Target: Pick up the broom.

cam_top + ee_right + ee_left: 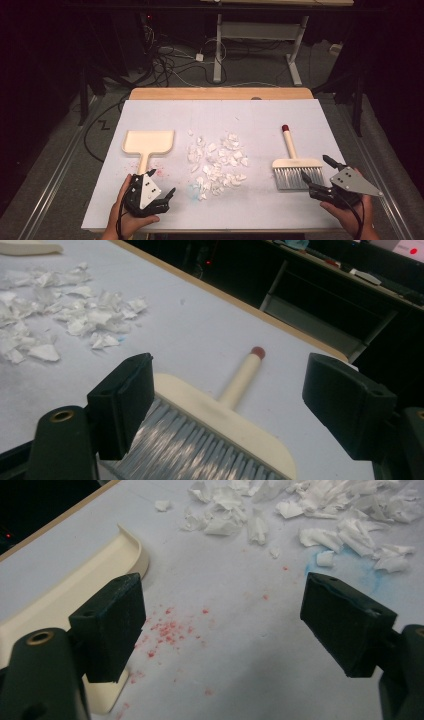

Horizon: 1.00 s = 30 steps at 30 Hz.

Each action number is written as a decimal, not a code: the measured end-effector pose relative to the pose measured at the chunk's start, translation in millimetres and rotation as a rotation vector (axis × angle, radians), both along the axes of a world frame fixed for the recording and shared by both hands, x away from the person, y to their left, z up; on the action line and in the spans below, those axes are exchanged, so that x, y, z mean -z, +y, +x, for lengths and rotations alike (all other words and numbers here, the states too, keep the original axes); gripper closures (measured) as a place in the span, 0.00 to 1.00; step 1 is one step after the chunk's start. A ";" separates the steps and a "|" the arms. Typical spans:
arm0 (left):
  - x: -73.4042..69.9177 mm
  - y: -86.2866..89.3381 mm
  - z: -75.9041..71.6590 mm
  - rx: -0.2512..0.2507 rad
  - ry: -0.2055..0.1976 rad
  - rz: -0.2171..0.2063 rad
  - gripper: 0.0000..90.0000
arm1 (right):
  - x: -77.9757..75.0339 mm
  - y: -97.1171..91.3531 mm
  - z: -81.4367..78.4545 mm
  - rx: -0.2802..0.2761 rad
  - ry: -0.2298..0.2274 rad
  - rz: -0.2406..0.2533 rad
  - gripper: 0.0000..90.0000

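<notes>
1. Right gripper (316, 171): lower right of the high view, jaws spread wide, holding nothing. Its jaws straddle the near end of the brush (296, 167) without touching it, as the right gripper view shows.
2. Brush: right of centre in the high view, lying flat. Long axis runs up the frame, red-tipped handle pointing away from the person, grey bristles nearest the right gripper. The handle lies beyond the brush head, so a grasp there likely calls for reaching forward over the bristles.
3. Left gripper (161, 182): lower left of the high view, jaws wide apart, empty.
4. Dustpan (148, 142): left of centre, cream, flat on the table cover (270, 210). Its handle points down the frame toward the left gripper, whose upper jaw is just beside the handle end. The left hand (126, 215) is the nearer one. Pan holds nothing.
5. Paper scraps (217, 162): white torn pieces, loose heap at frame centre, between dustpan and brush, none inside the pan.
6. Red specks (167, 630) and a blue smear (350, 567): on the cover, near the left gripper.
</notes>
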<state>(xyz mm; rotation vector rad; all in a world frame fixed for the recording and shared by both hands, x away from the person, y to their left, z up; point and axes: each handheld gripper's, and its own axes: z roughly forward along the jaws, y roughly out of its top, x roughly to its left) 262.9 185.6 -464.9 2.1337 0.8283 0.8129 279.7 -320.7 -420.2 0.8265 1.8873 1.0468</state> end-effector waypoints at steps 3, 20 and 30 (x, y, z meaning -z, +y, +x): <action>0.2 -0.4 1.8 -0.003 0.002 -0.009 0.20 | 2.8 2.2 1.6 -0.022 0.011 0.008 0.23; 6.8 -6.8 -3.8 0.030 0.055 0.034 0.20 | -1.3 8.3 34.2 0.083 0.087 0.000 0.24; 7.7 -6.9 -4.1 0.040 0.065 0.044 0.20 | -3.8 7.3 109.8 0.240 0.374 0.014 0.26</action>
